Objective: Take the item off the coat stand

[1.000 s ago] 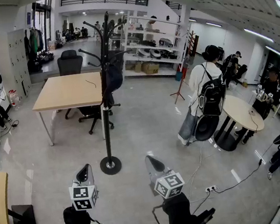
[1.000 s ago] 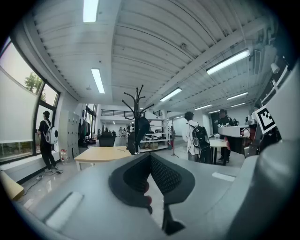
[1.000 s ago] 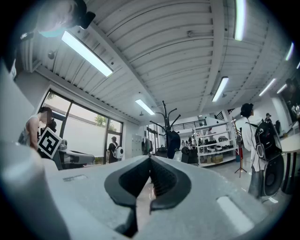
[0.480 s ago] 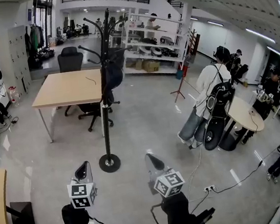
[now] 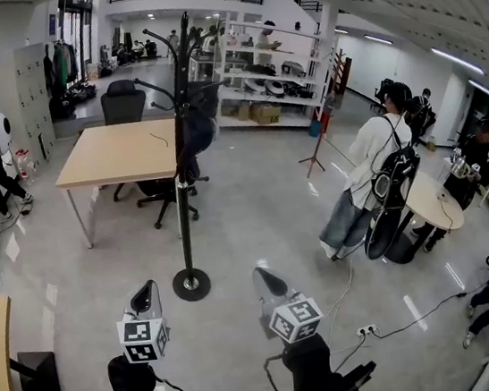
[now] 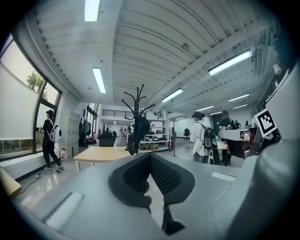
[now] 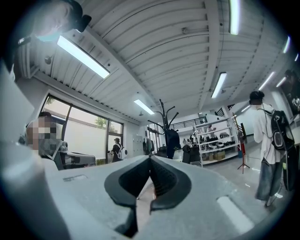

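While the left gripper and right gripper sit pressed together, empty, the dark bag hangs on the coat stand at twelve o'clock; best step closer, spread jaws, lift it upward.

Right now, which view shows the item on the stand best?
Head view: the dark item hangs on the stand, which is seen whole from base to hooks. Both gripper views show the item small and far, with the stand's lower pole hidden.
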The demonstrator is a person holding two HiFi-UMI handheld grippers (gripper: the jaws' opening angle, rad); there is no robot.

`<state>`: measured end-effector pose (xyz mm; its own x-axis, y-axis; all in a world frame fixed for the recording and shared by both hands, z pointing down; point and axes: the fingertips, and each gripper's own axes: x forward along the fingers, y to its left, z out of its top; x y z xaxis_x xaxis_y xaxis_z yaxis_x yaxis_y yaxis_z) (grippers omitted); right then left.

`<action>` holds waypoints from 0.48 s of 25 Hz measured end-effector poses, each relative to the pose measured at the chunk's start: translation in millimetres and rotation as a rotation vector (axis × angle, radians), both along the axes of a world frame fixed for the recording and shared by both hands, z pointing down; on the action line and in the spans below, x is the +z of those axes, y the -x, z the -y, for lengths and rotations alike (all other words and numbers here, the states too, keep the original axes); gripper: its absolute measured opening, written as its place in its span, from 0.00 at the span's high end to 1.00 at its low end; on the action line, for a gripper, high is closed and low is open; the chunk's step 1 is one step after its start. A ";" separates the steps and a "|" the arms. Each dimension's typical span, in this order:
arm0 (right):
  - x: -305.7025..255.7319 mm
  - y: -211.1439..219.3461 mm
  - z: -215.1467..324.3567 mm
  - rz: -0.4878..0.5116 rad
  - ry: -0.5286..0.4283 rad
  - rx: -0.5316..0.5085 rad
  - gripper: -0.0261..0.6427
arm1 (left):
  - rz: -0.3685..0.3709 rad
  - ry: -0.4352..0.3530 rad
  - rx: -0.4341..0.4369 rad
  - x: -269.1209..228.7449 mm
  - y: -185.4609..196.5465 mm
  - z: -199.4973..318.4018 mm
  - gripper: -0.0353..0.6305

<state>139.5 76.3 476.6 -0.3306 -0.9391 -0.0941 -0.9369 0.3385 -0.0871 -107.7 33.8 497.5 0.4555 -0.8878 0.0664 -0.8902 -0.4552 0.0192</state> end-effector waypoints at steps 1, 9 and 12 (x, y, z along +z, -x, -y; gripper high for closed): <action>-0.1 -2.0 1.8 0.001 -0.002 -0.002 0.96 | 0.000 0.000 0.001 0.1 -2.1 1.0 0.94; 1.4 -13.9 9.6 0.005 -0.009 -0.019 0.96 | 0.009 -0.007 -0.010 -2.0 -18.0 6.4 0.94; 6.4 -19.7 8.3 0.022 -0.007 -0.036 0.96 | 0.012 -0.001 -0.015 3.0 -24.5 1.7 0.94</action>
